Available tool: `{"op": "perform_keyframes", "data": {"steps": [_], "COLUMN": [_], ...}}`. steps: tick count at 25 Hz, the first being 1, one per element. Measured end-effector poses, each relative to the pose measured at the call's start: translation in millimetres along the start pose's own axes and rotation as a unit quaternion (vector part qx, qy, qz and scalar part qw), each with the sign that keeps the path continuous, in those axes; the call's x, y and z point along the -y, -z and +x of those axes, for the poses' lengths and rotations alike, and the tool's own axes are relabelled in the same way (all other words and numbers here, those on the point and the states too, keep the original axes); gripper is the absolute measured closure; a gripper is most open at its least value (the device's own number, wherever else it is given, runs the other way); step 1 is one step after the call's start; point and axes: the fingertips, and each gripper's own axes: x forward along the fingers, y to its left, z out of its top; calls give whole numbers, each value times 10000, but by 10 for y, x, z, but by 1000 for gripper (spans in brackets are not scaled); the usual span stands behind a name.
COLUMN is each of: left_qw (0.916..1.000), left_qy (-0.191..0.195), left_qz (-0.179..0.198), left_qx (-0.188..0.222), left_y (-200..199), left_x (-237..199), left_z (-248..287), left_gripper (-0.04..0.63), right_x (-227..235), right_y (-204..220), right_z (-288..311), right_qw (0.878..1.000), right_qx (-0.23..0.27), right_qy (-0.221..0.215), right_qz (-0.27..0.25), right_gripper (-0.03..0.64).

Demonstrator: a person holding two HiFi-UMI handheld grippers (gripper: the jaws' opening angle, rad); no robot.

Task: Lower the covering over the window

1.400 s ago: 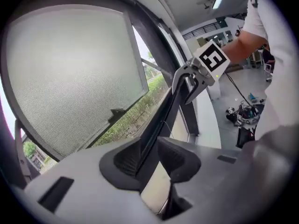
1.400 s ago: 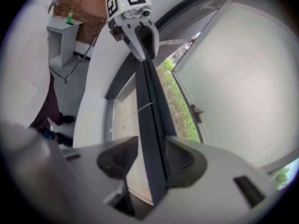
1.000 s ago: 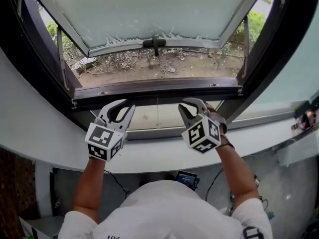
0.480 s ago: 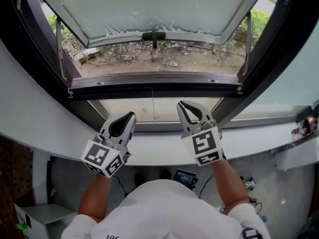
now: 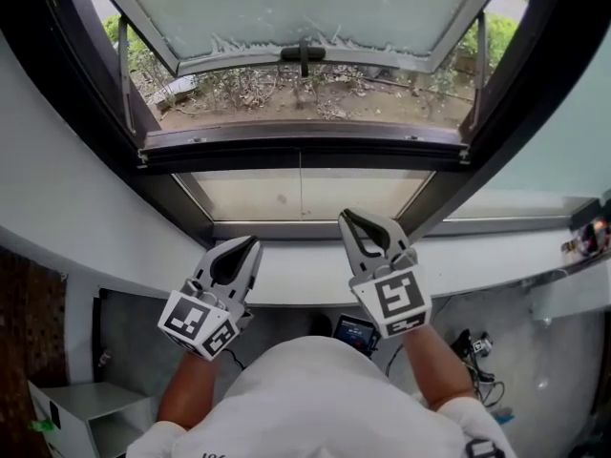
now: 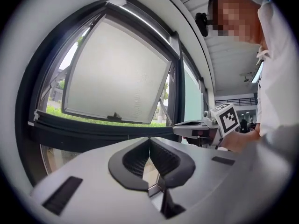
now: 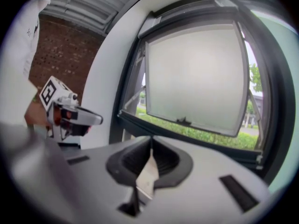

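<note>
- Black ribbed pads (image 6: pixel 135 158) of the left gripper (image 6: pixel 149 141) were pressed together, and nothing was held between them.
- The right gripper (image 7: pixel 151 141) was likewise closed and empty. Both grippers were held side by side, apart from each other, near the white sill (image 5: pixel 305 277), and no contact with it was visible.
- Beyond them the dark frame (image 5: pixel 305 151) was seen. The frosted sash (image 5: pixel 286 8) was propped outward, with its handle (image 5: pixel 304 55) at the lower edge.
- No covering could be made out in any view. If one was fitted, it was judged to be gathered up above the frame, out of sight.
- Nothing of the lowering was judged done, as the glass was left fully uncovered.
- A cord, bar or edge of the covering had yet to be found, gripped and drawn down.
</note>
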Motion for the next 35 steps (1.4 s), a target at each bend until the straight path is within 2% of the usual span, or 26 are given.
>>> {"op": "perform_keyframes", "data": {"steps": [9, 21, 28, 35], "left_qw": [9985, 9934, 9938, 9952], "left_qy": [442, 1086, 1065, 903], "left_qz": [-140, -87, -119, -227], "left_qx": [-299, -354, -303, -285], "left_y": [261, 356, 301, 253], "left_x": [180, 491, 579, 698], "left_z": [-795, -1383, -1436, -1248], "left_gripper": [575, 575, 575, 575], "right_x": [-599, -1177, -1254, -1093], "right_y": [145, 126, 101, 152], "right_z": [-333, -795, -951, -996], "right_qw": [9981, 9949, 9953, 9964], "right_qx": [-232, -340, -395, -479], "right_qy": [424, 849, 804, 571], "right_qz": [389, 416, 381, 397], "right_gripper": [588, 588, 588, 588]}}
